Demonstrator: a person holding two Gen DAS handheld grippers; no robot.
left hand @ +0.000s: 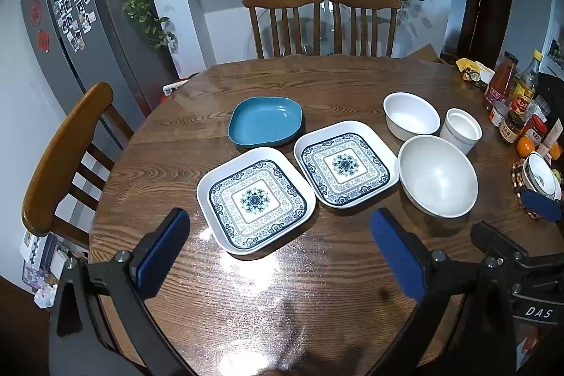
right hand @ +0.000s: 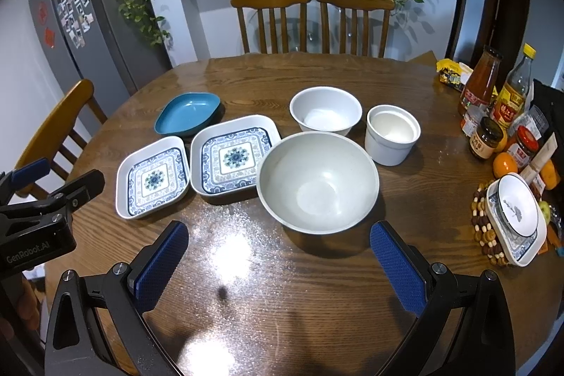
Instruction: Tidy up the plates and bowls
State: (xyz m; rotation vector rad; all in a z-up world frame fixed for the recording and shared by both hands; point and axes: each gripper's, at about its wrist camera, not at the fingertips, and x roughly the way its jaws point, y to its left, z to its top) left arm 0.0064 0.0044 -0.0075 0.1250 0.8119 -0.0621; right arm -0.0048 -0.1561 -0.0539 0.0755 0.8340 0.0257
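plates (left hand: 256, 205) blue-patterned, bowls (right hand: 318, 182) plain white; both grippers' jaws gape wide, empty.

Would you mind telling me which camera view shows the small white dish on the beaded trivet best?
The right wrist view: the small white dish shows whole on the beaded trivet, its dark motif visible. In the left wrist view the dish sits at the frame edge, partly hidden behind the right gripper's blue pad.

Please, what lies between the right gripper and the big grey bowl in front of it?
Nothing: in the right wrist view only bare, shiny table lies between the open right gripper and the big grey bowl.
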